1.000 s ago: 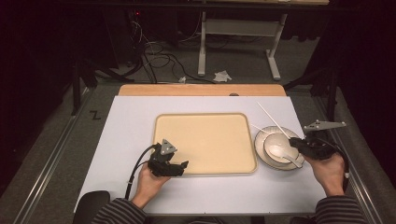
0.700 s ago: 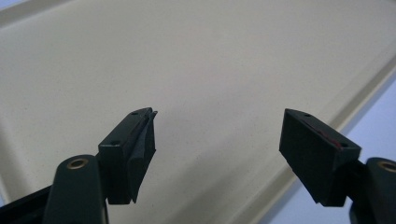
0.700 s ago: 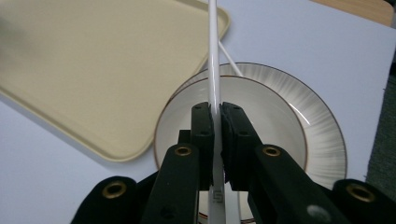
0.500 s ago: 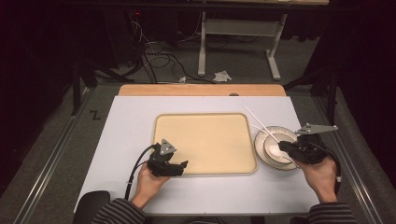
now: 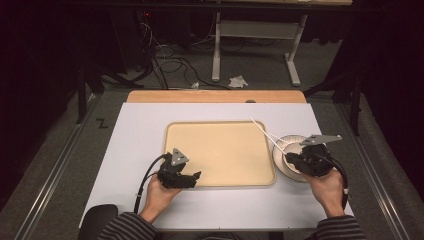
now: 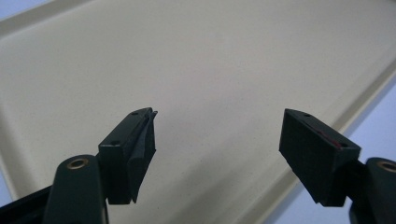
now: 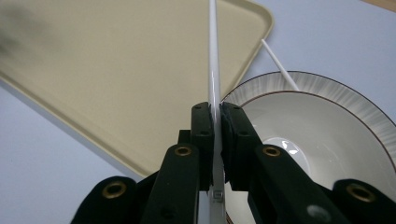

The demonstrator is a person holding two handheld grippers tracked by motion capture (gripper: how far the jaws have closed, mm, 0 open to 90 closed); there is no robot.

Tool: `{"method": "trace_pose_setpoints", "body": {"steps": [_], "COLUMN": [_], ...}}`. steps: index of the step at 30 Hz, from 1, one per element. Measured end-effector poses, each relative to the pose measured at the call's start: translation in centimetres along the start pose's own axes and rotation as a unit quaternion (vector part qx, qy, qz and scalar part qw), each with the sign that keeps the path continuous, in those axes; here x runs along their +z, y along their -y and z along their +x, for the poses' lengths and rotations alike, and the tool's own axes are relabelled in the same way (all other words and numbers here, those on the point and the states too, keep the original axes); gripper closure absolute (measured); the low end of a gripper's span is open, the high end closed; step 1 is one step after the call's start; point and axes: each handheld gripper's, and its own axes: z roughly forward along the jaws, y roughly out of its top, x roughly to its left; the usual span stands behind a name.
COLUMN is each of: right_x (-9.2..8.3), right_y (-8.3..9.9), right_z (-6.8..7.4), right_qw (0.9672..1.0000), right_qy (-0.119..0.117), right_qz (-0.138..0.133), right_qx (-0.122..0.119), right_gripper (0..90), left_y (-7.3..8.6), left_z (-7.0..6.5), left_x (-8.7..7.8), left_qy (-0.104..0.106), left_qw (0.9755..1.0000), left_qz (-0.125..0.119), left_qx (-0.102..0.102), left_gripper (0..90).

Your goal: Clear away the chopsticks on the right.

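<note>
A thin white chopstick [image 7: 213, 51] is pinched between the pads of my right gripper [image 7: 217, 109], which is shut on it. It reaches forward over the right edge of the beige tray [image 7: 116, 70]. A second white chopstick [image 7: 280, 67] rests across the rim of the white bowl [image 7: 327, 121] with a grey striped rim, just right of the jaws. In the high view the right gripper [image 5: 292, 159] sits over the bowl [image 5: 278, 159] and the held chopstick [image 5: 262, 129] slants up-left. My left gripper [image 5: 197, 175] stands open and holds nothing over the tray's near left corner [image 6: 210, 56].
The tray [image 5: 220, 150] lies in the middle of a white mat [image 5: 145, 135], with bare mat to the left and along the front edge. A wooden strip [image 5: 215, 96] borders the far side. Metal rails run down both sides of the table.
My right gripper has moved left and slightly up with the chopstick in it, so the stick's far end now reaches over the tray's right edge. The left gripper has not moved.
</note>
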Motion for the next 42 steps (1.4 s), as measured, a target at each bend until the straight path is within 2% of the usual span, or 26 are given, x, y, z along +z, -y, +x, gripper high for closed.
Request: {"method": "trace_pose_setpoints", "body": {"steps": [7,12,14,18,24,30,36,42], "right_x": [1.5,1.9,2.2,3.1,4.7,6.1,7.4,8.7], "right_y": [-0.2,-0.4,-0.6,-1.1,-1.7,-1.9,-2.0,-2.1], "right_z": [1.0,1.8,2.3,2.9,3.7,4.7,5.4,5.7], "right_qw": [0.9999,0.9999,0.9999,0.9998,0.9996,0.9988,0.9985,0.9975], "right_qy": [-0.008,-0.01,-0.005,-0.004,-0.015,-0.042,-0.035,-0.039], "right_qz": [0.008,0.001,0.007,0.015,0.019,0.021,0.038,0.057], "right_qx": [-0.001,-0.004,-0.006,-0.016,-0.016,-0.016,-0.017,-0.014], "right_gripper": [85.6,85.5,85.5,85.5,85.5,85.4,85.4,85.2], "left_y": [0.0,-0.1,-0.2,-0.1,-0.3,-0.2,-0.2,-0.3], "left_z": [-0.1,0.0,0.0,0.0,0.2,0.2,0.2,0.2], "left_x": [0.1,0.0,0.0,0.1,0.1,0.1,0.1,0.2], "left_qy": [0.002,0.001,0.0,-0.01,-0.016,-0.016,-0.018,-0.017], "left_qw": [1.0,1.0,1.0,0.9994,0.9994,0.9993,0.9992,0.9994], "left_qz": [0.004,-0.001,-0.003,-0.011,-0.016,-0.017,-0.017,-0.017], "left_qx": [0.005,0.006,0.007,0.031,0.026,0.029,0.03,0.024], "left_gripper": [27.1,27.1,27.1,27.0,26.8,26.8,26.8,26.8]}}
